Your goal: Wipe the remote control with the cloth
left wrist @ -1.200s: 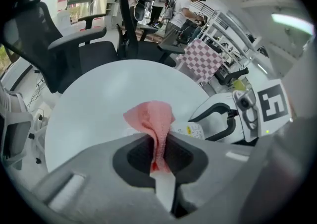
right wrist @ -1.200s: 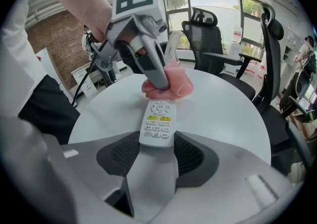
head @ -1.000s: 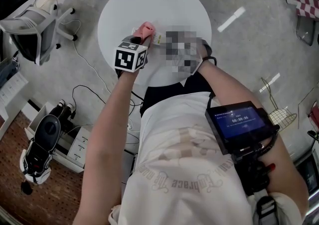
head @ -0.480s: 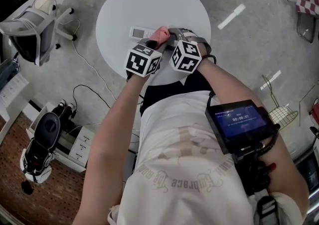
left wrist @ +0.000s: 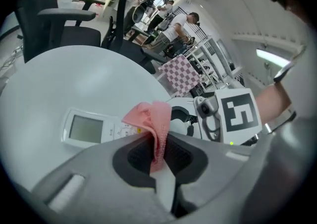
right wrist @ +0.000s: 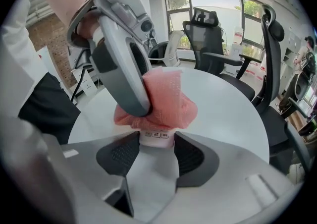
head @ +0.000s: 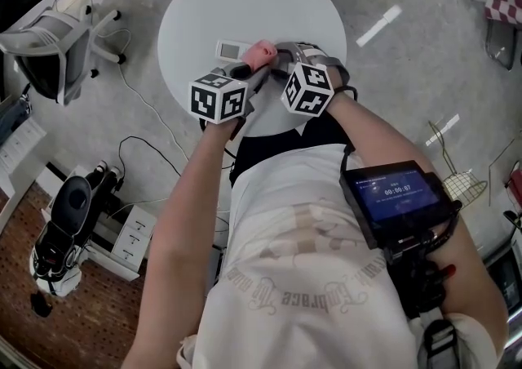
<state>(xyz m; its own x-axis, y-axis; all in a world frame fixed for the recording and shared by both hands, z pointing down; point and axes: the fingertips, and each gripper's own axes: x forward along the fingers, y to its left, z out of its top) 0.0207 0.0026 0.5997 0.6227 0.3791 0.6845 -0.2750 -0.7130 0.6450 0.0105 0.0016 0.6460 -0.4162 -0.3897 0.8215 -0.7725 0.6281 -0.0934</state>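
- Round white table point(head: 245, 0): your work surface. The remote control appears to lie flat on it, near the edge closest to you, so both tools reach it.
- White rectangular plastic remote control point(left wrist: 94, 129) with a grey screen: the screen end points away from your right side and is uncovered. The button end is taken up by the cloth and the right tool.
- Right gripper point(right wrist: 157, 141): its jaws stand wide and are closed against the two long sides of the remote control's button end. By my reading you hold it this way to pin the body so it does not slide under the wiping.
- Small pink knitted cloth point(left wrist: 153, 119): it is bunched into a pad and sits on the button face, just ahead of the right jaws and touching the casing.
- Left gripper point(left wrist: 158, 143): its jaws are clamped together on a fold of the cloth, and the loose bulk hangs forward as the wiping surface. It is tilted downward so the pad presses onto the remote.
- Stage, as judged: wiping is under way at the button end, and the screen end is not yet covered.
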